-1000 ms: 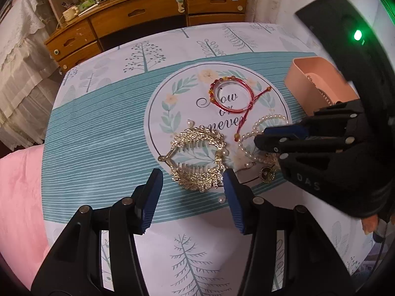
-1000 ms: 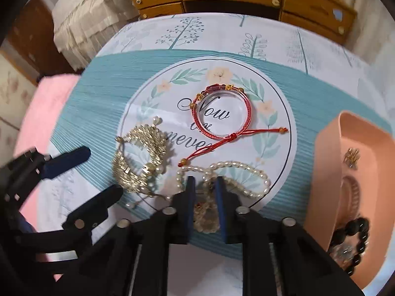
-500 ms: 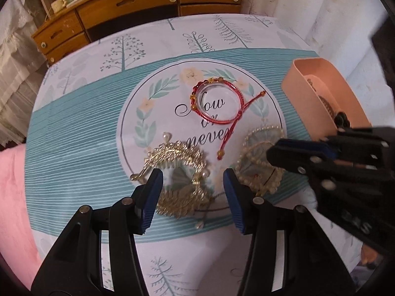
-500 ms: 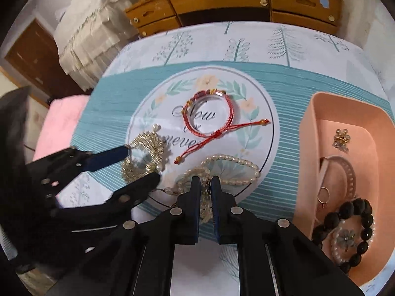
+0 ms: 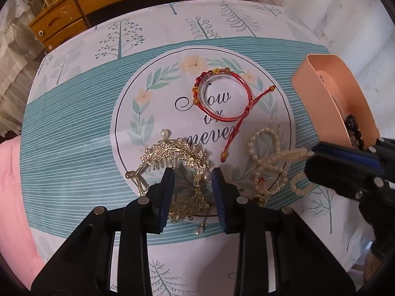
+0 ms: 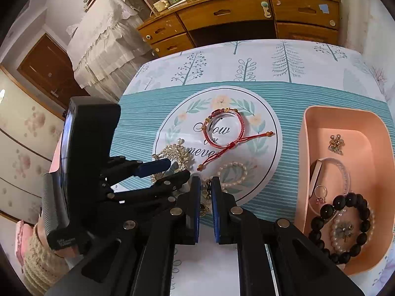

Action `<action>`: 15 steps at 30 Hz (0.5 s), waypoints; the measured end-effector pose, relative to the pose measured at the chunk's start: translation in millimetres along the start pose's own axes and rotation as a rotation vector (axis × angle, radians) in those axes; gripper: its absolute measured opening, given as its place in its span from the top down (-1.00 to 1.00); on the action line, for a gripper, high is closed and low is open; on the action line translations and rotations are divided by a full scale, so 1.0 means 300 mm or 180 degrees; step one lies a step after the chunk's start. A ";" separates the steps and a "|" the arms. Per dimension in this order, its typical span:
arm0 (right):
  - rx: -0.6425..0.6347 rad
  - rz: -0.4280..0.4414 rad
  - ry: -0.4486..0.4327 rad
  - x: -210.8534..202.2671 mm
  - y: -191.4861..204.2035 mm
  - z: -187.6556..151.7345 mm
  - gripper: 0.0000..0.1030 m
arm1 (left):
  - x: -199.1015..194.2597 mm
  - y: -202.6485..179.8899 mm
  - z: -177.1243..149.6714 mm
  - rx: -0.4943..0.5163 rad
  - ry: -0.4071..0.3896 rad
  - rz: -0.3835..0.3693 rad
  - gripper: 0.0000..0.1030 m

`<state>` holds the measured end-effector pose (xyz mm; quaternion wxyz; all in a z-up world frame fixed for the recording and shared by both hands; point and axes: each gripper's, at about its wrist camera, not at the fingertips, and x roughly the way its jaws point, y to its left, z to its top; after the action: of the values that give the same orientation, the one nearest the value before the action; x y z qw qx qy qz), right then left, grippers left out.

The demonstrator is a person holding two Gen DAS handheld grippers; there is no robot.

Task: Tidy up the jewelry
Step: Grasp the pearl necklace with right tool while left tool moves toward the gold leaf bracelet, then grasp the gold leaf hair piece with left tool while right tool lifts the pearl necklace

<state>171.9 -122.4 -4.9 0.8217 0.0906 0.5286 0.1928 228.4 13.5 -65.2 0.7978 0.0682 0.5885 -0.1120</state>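
A gold hair comb [image 5: 172, 157] lies on the printed tablecloth. My left gripper [image 5: 192, 175] is open, its fingers on either side of the comb's lower part. My right gripper [image 6: 204, 185] is shut on a pearl necklace [image 5: 269, 157] and lifts one end of it off the cloth; the rest trails on the table [image 6: 232, 172]. A red string bracelet around a clear bangle [image 5: 222, 97] lies in the middle of the round print. The pink tray [image 6: 306, 148] at the right holds a black bead bracelet [image 6: 345, 224], a ring and an earring.
A wooden dresser [image 6: 246, 17] stands behind the table. A pink cushion [image 5: 12, 197] lies off the table's left edge. A small gold charm and ring [image 5: 266, 187] lie by the necklace.
My right gripper closed on the pearl necklace and lifted it toward the tray side. My left gripper moved forward over the gold comb and narrowed its opening.
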 end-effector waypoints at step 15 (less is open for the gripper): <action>-0.0010 0.0060 -0.0142 -0.069 0.009 -0.012 0.84 | -0.015 -0.002 0.010 -0.0118 -0.0045 -0.0038 0.90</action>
<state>160.4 -128.6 11.9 0.8316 0.0985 0.5089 0.1993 229.6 12.7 -60.1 0.8024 0.0490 0.5852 -0.1063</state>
